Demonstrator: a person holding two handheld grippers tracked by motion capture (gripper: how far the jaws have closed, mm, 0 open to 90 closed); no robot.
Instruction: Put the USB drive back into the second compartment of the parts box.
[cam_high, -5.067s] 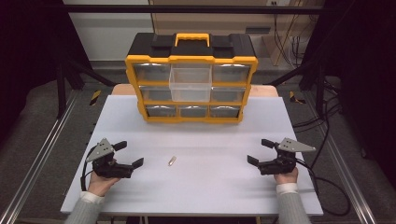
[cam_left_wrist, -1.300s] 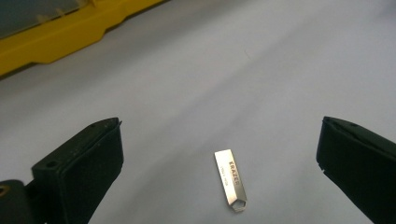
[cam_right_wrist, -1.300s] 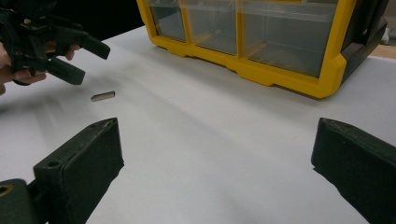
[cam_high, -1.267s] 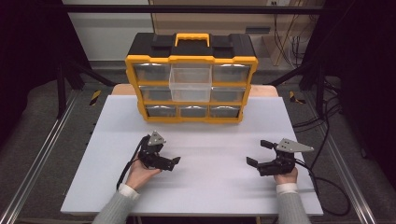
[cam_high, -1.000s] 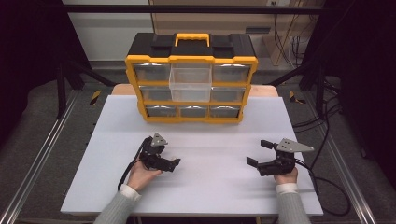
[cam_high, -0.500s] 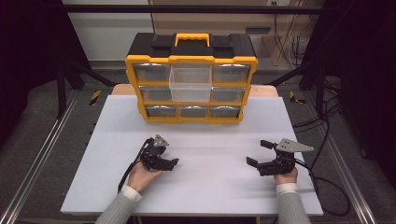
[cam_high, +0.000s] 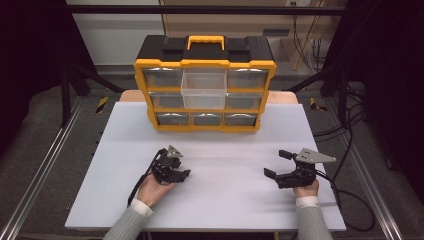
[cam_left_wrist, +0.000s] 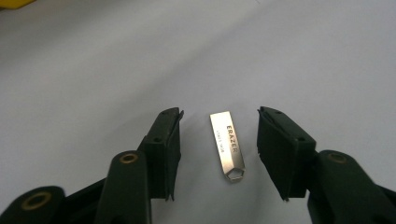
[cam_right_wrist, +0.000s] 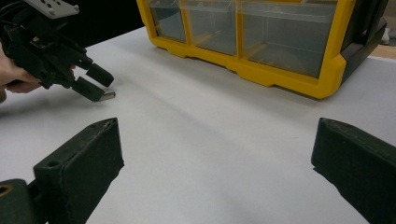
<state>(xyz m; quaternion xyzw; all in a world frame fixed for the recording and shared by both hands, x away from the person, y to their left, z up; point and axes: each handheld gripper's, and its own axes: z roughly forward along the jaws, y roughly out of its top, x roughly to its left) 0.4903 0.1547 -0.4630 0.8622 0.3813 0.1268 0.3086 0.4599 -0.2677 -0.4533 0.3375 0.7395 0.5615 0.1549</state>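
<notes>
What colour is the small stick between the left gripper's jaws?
Shiny silver stick, clearest in the left gripper view.

Yellow drawer organizer (cam_high: 205, 82), white table (cam_high: 225, 200).

Lab test bench, white table (cam_high: 220, 200) in metal frame (cam_high: 45, 165), loose cables (cam_high: 345, 135), yellow drawer organizer (cam_high: 205, 90)

The left gripper (cam_left_wrist: 219, 154) has crossed to the USB stick (cam_left_wrist: 227, 145), its jaws just closing around it.
</notes>
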